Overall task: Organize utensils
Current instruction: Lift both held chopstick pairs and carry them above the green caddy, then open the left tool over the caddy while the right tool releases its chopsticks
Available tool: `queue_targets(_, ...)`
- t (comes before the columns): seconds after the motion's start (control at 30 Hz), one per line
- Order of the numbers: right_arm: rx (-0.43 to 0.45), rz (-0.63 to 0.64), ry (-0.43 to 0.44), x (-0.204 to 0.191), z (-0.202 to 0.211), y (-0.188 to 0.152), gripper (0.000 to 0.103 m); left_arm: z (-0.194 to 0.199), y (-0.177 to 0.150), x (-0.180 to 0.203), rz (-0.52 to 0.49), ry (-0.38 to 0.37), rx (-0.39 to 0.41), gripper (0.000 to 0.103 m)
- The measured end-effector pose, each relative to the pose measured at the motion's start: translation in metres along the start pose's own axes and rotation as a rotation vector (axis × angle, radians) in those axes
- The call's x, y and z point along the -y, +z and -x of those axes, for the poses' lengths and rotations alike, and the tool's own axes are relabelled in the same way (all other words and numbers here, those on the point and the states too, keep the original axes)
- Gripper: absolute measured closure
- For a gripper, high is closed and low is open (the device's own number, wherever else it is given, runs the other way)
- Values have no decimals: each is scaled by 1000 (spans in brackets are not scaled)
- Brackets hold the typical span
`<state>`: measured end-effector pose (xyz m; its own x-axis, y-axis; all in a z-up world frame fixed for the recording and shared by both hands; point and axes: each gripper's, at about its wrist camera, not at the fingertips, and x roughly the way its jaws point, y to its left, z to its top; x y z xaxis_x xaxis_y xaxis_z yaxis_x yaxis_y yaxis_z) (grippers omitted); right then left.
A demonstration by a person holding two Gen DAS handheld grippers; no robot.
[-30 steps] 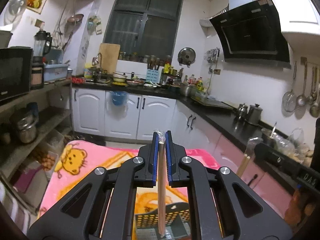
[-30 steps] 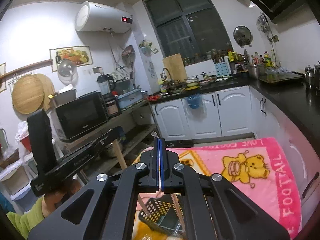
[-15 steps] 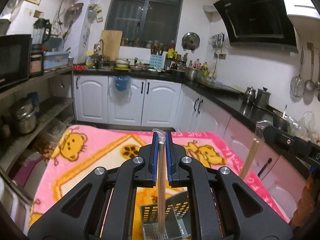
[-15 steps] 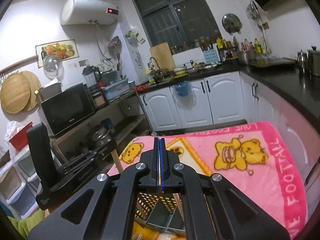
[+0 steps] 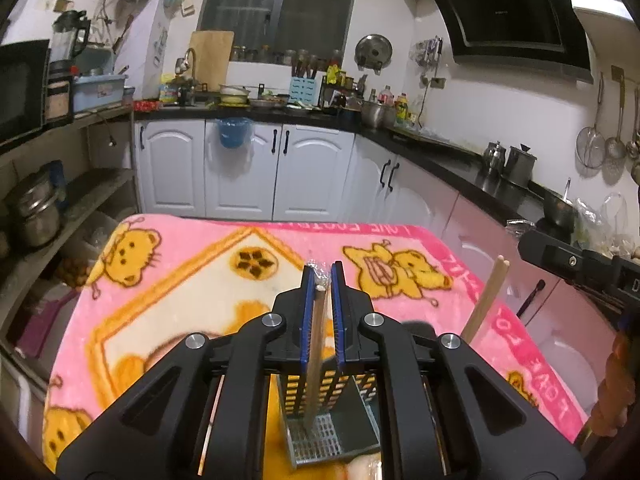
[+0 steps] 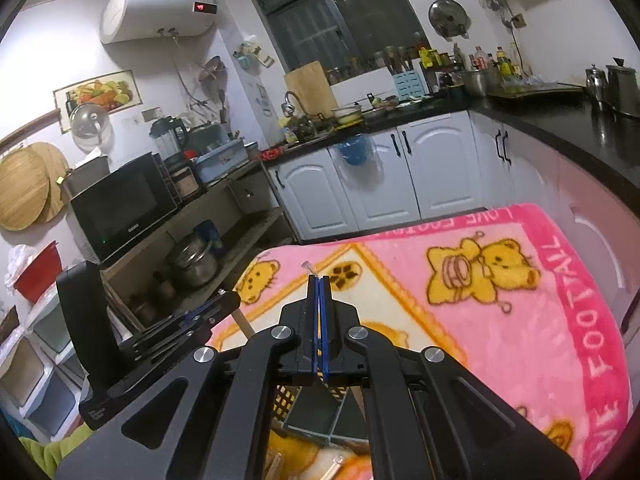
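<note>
My left gripper point(image 5: 320, 276) is shut on a pair of plastic-wrapped wooden chopsticks point(image 5: 316, 360), held upright with the lower end down inside a black and steel mesh utensil holder point(image 5: 332, 428) on the pink blanket. My right gripper point(image 6: 319, 280) is shut on the thin plastic wrapper point(image 6: 309, 267) of another chopstick pair; those sticks point(image 5: 486, 300) show at the right in the left wrist view, hanging tilted above the blanket. The holder point(image 6: 320, 412) lies just below the right gripper's jaws. The left gripper's body point(image 6: 160, 332) shows at the left in the right wrist view.
The pink bear-print blanket point(image 5: 200, 280) covers the table. More wrapped chopsticks point(image 6: 332, 472) lie near the front edge. White cabinets point(image 5: 240, 168) and a black counter point(image 5: 460, 164) run behind and to the right. A shelf with a microwave point(image 6: 120, 204) and pots stands at the left.
Both grippers have tilted and moved down toward the table. The left gripper's chopsticks have gone lower into the holder. The right gripper's chopsticks have come closer to the blanket.
</note>
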<state>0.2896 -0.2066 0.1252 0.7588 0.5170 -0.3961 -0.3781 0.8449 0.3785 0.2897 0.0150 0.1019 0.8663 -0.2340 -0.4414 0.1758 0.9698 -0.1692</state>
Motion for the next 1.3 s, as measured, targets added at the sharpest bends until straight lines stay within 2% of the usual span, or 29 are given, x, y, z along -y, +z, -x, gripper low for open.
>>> queue_targets(0.27,-14,-20,-47,15,7,-11,101,1,-9,-10,30,8,-19,96)
queue_targets(0.47,-17,-34,-85,26,12,-17,100,4,-16,-21,66,25,-42,86)
queue_targets(0.53,-14,-43,-94,31,15,-21,95,5,-17,-23,77,26,-48,82)
queue_targets(0.6,-9,-50,-97,33,18,-24,85,8,-19,-26,83,32,-49,77)
queue_targets(0.63,-6,-51,-100,34,19,-25,84,10,-21,-27,83,36,-48,73)
queue_targets(0.77,-4,-36,-111,34,25,-31,74,18,-26,-34,107,43,-52,68)
queue_targets(0.83,-9,-35,-110,34,27,-33,73,21,-30,-36,110,51,-54,61)
queue_targets(1.3,-41,23,-147,30,38,-61,56,37,-55,-30,106,59,-80,43)
